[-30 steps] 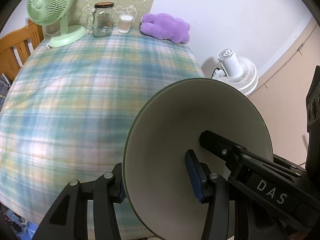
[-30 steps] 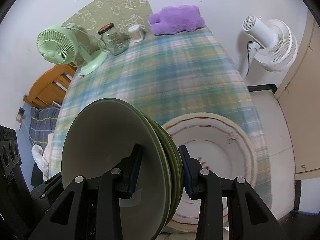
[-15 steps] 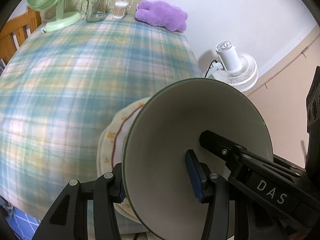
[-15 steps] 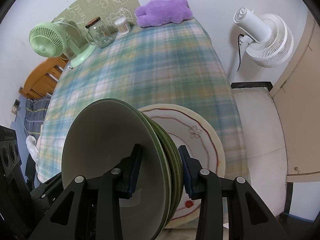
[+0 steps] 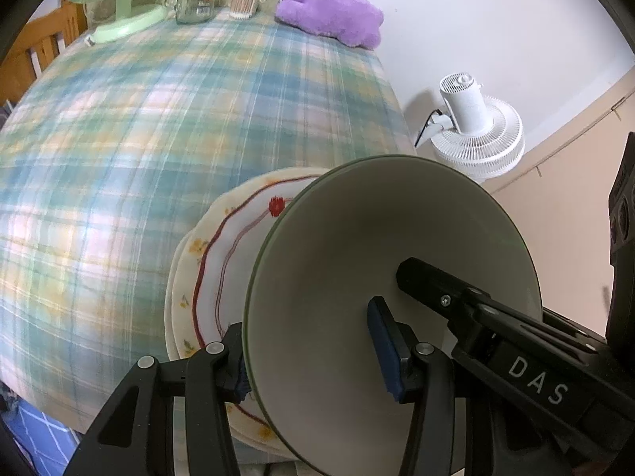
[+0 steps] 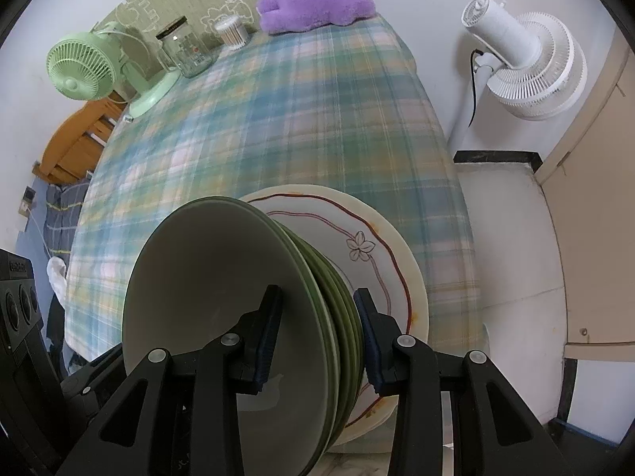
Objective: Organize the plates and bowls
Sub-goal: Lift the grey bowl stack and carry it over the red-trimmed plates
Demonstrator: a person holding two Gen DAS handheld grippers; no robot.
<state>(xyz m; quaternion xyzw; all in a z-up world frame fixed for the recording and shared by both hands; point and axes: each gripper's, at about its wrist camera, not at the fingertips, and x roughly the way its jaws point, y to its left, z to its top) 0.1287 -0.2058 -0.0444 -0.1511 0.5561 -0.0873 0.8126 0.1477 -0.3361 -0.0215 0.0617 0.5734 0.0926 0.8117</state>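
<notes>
Left gripper (image 5: 313, 351): fingers clamped across the rim of the bowl stack (image 5: 397, 309), 1 pad inside the top bowl, the other outside against the wall. Right gripper (image 6: 317, 335): same stack, gripped on the opposite side; the fingers span about 4 nested green bowls (image 6: 238, 313). The exact count is unclear from the rim edges.

A 2-sided hold makes sense here. The nested stack is likely heavy and slippery, and pinching opposite rims keeps the bowls from sliding apart.

Stack is held over the plates (image 6: 381, 261), a cream plate with a red wavy line and flower resting on a larger plain one. Cannot tell whether the lowest bowl touches the plate yet. The plates lie at the near edge of the tabletop (image 5: 158, 119), which carries a plaid cloth.

Judgement: the step in hand is setting bowls onto plates, smaller on larger, to make 1 compact pile.

Far end of the tabletop: green fan (image 6: 83, 67), jar (image 6: 184, 51), purple plush (image 6: 317, 2), all well apart from the work. White fan (image 6: 524, 63) stands off to the right.
</notes>
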